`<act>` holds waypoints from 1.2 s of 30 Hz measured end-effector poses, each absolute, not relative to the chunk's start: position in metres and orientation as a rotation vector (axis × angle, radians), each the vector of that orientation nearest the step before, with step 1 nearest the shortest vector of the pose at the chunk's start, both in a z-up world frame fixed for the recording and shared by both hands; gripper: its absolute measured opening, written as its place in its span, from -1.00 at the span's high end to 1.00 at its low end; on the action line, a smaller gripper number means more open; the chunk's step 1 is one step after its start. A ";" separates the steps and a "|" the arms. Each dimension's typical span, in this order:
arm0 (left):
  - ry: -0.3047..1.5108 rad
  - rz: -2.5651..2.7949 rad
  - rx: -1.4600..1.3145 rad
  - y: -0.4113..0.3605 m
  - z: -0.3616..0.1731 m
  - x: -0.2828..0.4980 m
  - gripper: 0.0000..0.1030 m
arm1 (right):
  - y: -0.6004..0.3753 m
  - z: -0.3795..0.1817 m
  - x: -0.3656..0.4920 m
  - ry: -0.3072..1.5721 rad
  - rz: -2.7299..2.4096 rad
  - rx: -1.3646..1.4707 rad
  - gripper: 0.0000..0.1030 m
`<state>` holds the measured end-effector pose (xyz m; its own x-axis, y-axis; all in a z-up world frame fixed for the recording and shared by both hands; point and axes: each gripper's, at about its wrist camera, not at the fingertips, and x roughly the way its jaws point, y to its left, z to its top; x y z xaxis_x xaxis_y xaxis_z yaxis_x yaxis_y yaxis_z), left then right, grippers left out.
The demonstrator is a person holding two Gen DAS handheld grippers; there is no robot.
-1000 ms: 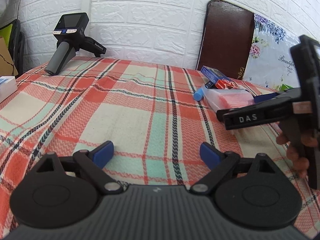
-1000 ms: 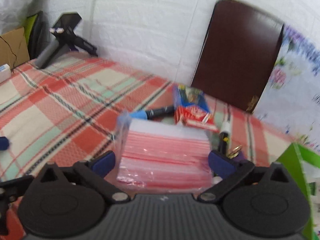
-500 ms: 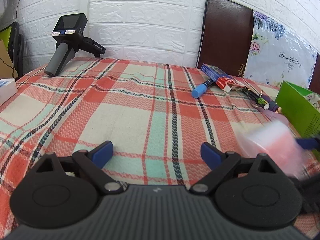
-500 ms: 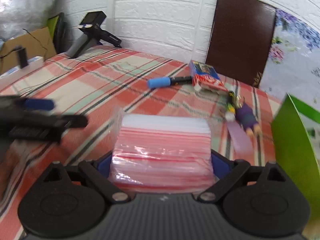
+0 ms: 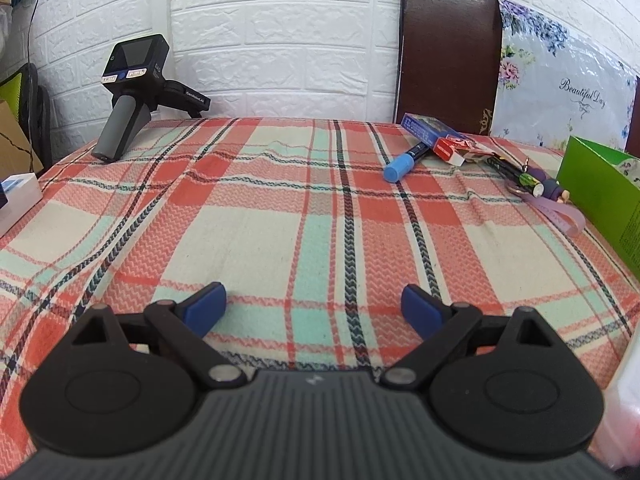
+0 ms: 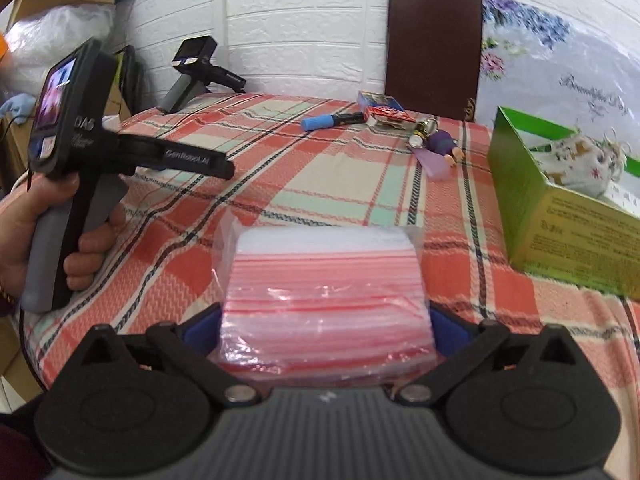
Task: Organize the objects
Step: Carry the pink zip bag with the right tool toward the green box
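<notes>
My right gripper (image 6: 326, 330) is shut on a pack of red-striped zip bags (image 6: 326, 280), held above the plaid table near its front edge. A green open box (image 6: 560, 216) with a floral pouch (image 6: 588, 164) inside stands to its right. My left gripper (image 5: 314, 306) is open and empty, low over the cloth; it also shows in the right wrist view (image 6: 188, 158), held in a hand at the left. A blue-capped marker (image 5: 404, 162), a blue and red card box (image 5: 438, 138), a battery (image 5: 528, 182) and a purple keychain figure (image 5: 554, 192) lie at the far right.
A spare handheld gripper (image 5: 132, 96) rests at the table's back left corner. A white box (image 5: 16, 200) sits at the left edge. A brown chair back (image 5: 448, 52) and a floral sheet (image 5: 560, 92) lean on the brick wall behind.
My right gripper has pulled back from the far objects toward the table's front right, carrying the bag pack. My left gripper has stayed low and open.
</notes>
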<state>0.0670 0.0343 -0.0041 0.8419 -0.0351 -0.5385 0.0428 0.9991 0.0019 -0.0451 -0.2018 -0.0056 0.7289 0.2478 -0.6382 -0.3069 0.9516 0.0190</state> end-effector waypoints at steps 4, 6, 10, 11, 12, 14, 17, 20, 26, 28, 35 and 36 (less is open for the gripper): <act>0.573 -0.032 0.026 0.032 -0.004 0.065 -0.86 | -0.207 -0.002 -0.050 0.680 0.300 -0.073 -1.00; 0.574 -0.027 0.032 0.031 -0.004 0.064 -0.87 | -0.210 -0.002 -0.052 0.682 0.300 -0.054 -1.00; 0.575 -0.025 0.034 0.031 -0.004 0.063 -0.88 | -0.217 -0.003 -0.051 0.704 0.291 -0.012 -1.00; 0.576 -0.025 0.037 0.030 -0.004 0.063 -0.88 | -0.218 -0.003 -0.050 0.713 0.288 0.003 -1.00; 0.576 -0.024 0.040 0.030 -0.005 0.062 -0.88 | -0.220 -0.004 -0.047 0.729 0.286 0.024 -1.00; 0.577 -0.023 0.044 0.030 -0.005 0.061 -0.88 | -0.222 -0.006 -0.044 0.752 0.275 0.059 -1.00; 0.582 -0.017 0.047 0.030 -0.005 0.058 -0.89 | -0.222 -0.006 -0.038 0.771 0.234 0.095 -1.00; 0.587 -0.011 0.053 0.029 -0.004 0.056 -0.89 | -0.216 -0.006 -0.020 0.779 0.168 0.100 -0.95; 0.618 0.021 0.037 0.032 -0.001 0.046 -0.89 | -0.204 -0.002 0.023 0.805 0.060 0.136 -1.00; 0.646 0.002 0.011 0.032 0.003 0.040 -0.86 | -0.214 0.004 0.017 0.800 0.113 0.200 -1.00; 0.738 -0.261 -0.241 0.023 0.027 0.029 -0.72 | -0.250 0.013 -0.044 0.656 0.242 0.144 -1.00; 0.755 -0.311 -0.272 0.018 0.030 0.029 -0.71 | -0.254 0.013 -0.048 0.649 0.244 0.139 -1.00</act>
